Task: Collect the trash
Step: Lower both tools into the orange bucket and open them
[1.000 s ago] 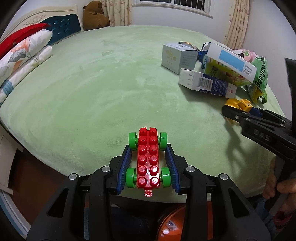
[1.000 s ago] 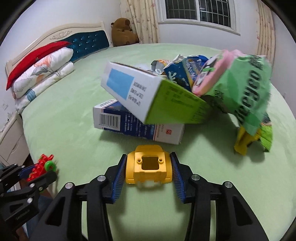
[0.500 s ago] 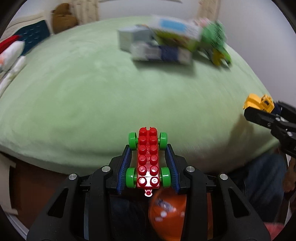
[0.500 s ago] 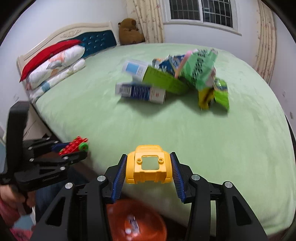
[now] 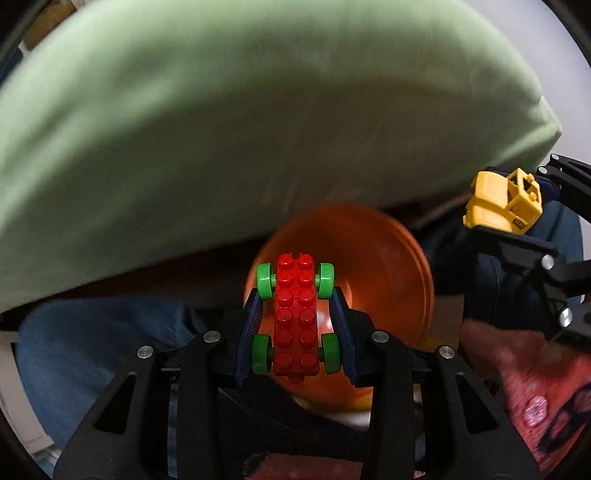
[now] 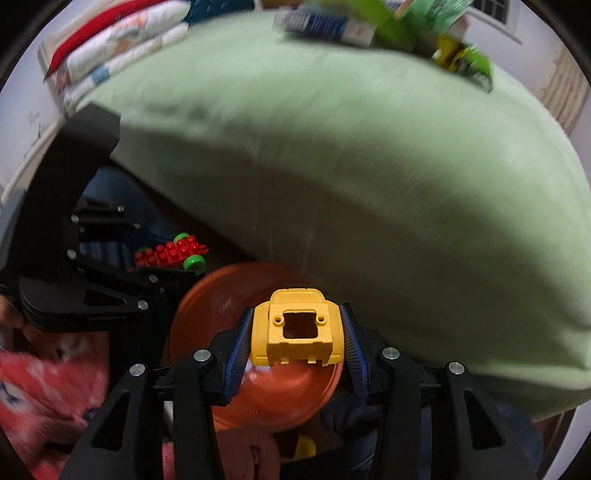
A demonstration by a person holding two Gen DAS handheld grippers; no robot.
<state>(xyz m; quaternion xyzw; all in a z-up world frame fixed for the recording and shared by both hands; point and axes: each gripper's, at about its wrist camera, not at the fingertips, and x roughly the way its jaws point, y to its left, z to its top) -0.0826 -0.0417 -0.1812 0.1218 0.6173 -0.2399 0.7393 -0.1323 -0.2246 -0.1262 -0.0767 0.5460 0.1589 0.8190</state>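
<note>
Bed: green-blanketed bed (image 6: 369,155) filled the background.
Bin: round orange plastic bin (image 5: 388,266) sat below both grippers.
Left gripper (image 5: 296,321): fingers clamped red studded brick car with green wheels (image 5: 295,314) above bin.
Right gripper (image 6: 294,334): fingers pinched yellow plastic toy-truck cab (image 6: 297,328) over bin's rim.

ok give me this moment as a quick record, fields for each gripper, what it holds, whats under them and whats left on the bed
left gripper: shut on red toy car
right gripper: shut on yellow toy cab
below both: orange bin, beside the bed edge
bed: green cover, boxes and wrappers piled at the far side
image quality: blurred
</note>
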